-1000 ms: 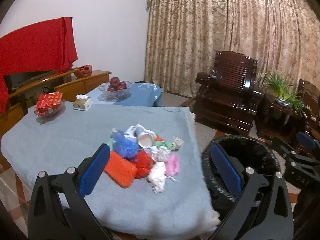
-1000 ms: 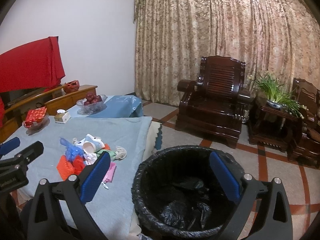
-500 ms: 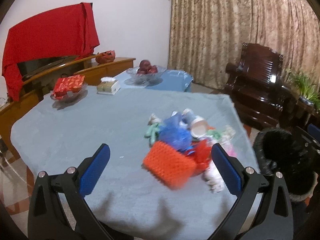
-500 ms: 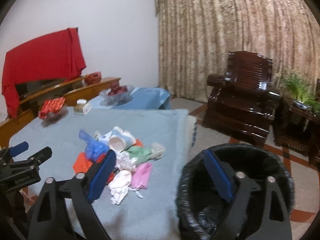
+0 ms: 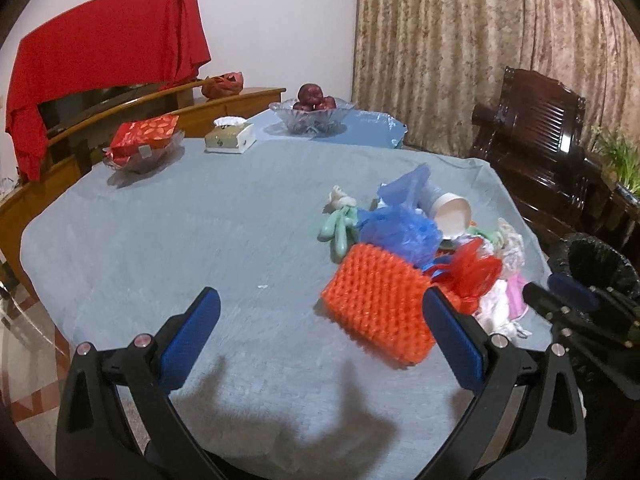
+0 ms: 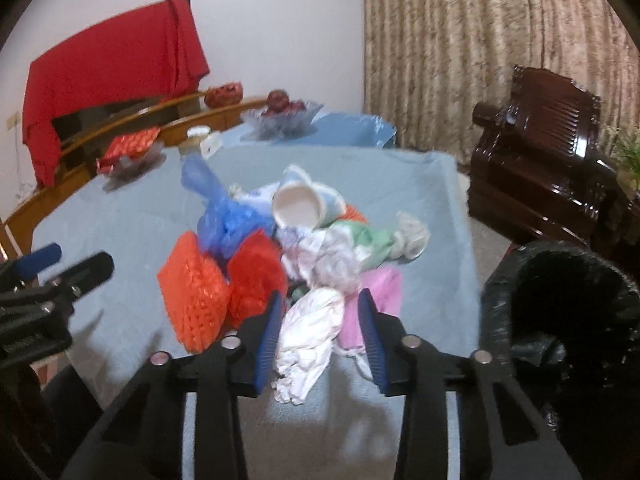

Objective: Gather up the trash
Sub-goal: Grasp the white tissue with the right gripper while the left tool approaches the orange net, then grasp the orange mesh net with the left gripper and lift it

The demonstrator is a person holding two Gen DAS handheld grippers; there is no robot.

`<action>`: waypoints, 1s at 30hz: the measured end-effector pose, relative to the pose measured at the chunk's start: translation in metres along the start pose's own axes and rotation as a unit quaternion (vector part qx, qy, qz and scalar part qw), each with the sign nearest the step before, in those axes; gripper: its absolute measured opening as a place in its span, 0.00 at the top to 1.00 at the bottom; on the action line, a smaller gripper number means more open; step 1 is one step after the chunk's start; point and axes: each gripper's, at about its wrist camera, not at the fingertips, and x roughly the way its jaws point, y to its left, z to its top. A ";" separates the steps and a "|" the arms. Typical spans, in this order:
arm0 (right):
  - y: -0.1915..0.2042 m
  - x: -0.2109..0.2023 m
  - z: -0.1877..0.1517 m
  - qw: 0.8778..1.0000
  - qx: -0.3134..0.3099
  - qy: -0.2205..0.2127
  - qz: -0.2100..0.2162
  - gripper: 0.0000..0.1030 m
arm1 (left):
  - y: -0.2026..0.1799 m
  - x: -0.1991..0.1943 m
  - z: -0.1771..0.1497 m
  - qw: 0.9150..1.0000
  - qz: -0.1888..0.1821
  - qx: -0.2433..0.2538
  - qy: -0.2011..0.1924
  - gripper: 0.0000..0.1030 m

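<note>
Right gripper point(image 6: 320, 336) has just been closing, its jaws now narrow around a crumpled white wrapper point(image 6: 310, 332) at the near edge of the trash pile point(image 6: 288, 248); pad contact is unclear. Left gripper point(image 5: 320, 344) stands wide open and empty over the counter point(image 5: 180, 248), an orange mesh pad point(image 5: 380, 308) just before it. One black-lined bin point(image 6: 568, 320) beside the counter shows only dark liner inside; the left view catches merely its rim. Two glass bowls: one point(image 5: 312, 118) of red fruit, one point(image 5: 140, 156) with a red packet.
</note>
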 end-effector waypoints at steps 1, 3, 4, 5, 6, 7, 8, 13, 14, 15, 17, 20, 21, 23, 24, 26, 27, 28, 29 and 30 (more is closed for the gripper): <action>0.000 0.003 -0.002 1.000 -0.001 0.005 0.001 0.68 | 0.000 0.003 0.000 1.000 0.000 -0.001 0.002 0.05; 0.002 0.013 -0.005 1.000 -0.003 0.018 0.002 0.68 | 0.002 0.009 -0.001 1.000 -0.001 -0.003 0.007 0.07; 0.004 0.019 -0.006 1.000 -0.005 0.020 0.001 0.68 | 0.003 0.013 -0.002 1.000 -0.001 -0.004 0.010 0.07; 0.005 0.022 -0.006 1.000 -0.007 0.025 0.001 0.68 | 0.004 0.016 -0.002 1.000 -0.003 -0.006 0.013 0.07; 0.006 0.027 -0.007 0.999 -0.011 0.032 -0.001 0.68 | 0.005 0.020 -0.002 1.000 -0.005 -0.007 0.016 0.07; 0.005 0.029 -0.008 0.999 -0.011 0.036 -0.003 0.68 | 0.004 0.022 -0.002 1.000 -0.006 -0.008 0.018 0.07; 0.004 0.032 -0.007 0.999 -0.011 0.042 -0.003 0.68 | 0.004 0.026 -0.002 1.000 -0.008 -0.008 0.021 0.07; 0.008 0.042 -0.008 0.998 -0.025 0.054 0.007 0.78 | -0.004 0.039 -0.006 0.999 -0.019 -0.008 0.034 0.07; 0.008 0.042 -0.007 0.998 -0.028 0.053 0.006 0.82 | -0.005 0.042 -0.007 0.999 -0.022 -0.008 0.038 0.07; 0.006 0.040 -0.007 0.998 -0.028 0.052 0.008 0.83 | -0.006 0.044 -0.007 0.999 -0.023 -0.008 0.039 0.07; 0.002 0.037 -0.004 0.998 -0.022 0.052 0.018 0.87 | -0.008 0.047 -0.008 0.999 -0.027 -0.009 0.043 0.07; -0.006 0.026 -0.001 0.999 -0.005 0.040 0.029 0.87 | -0.012 0.051 -0.009 0.998 -0.040 -0.010 0.050 0.07; -0.008 0.023 0.001 0.999 -0.005 0.034 0.030 0.87 | -0.014 0.051 -0.010 0.998 -0.044 -0.010 0.051 0.08; -0.010 0.017 0.002 0.999 -0.005 0.026 0.029 0.87 | -0.020 0.053 -0.011 0.997 -0.055 -0.010 0.055 0.08; -0.012 0.014 0.003 0.999 -0.006 0.022 0.025 0.87 | -0.023 0.053 -0.011 0.997 -0.058 -0.009 0.057 0.08; -0.015 0.012 0.002 1.000 -0.005 0.022 0.019 0.87 | -0.029 0.056 -0.012 0.996 -0.060 -0.005 0.060 0.08; -0.017 0.012 0.002 1.000 -0.003 0.024 0.016 0.87 | -0.031 0.058 -0.012 0.996 -0.061 -0.005 0.062 0.08; -0.020 0.012 0.002 1.000 0.000 0.025 0.014 0.87 | -0.034 0.059 -0.013 0.996 -0.064 -0.005 0.065 0.08; -0.022 0.012 0.003 1.000 0.003 0.025 0.012 0.87 | -0.037 0.060 -0.013 0.995 -0.067 -0.005 0.067 0.08; -0.025 0.011 0.000 1.000 0.004 0.024 0.011 0.87 | -0.040 0.061 -0.014 0.995 -0.070 -0.002 0.069 0.08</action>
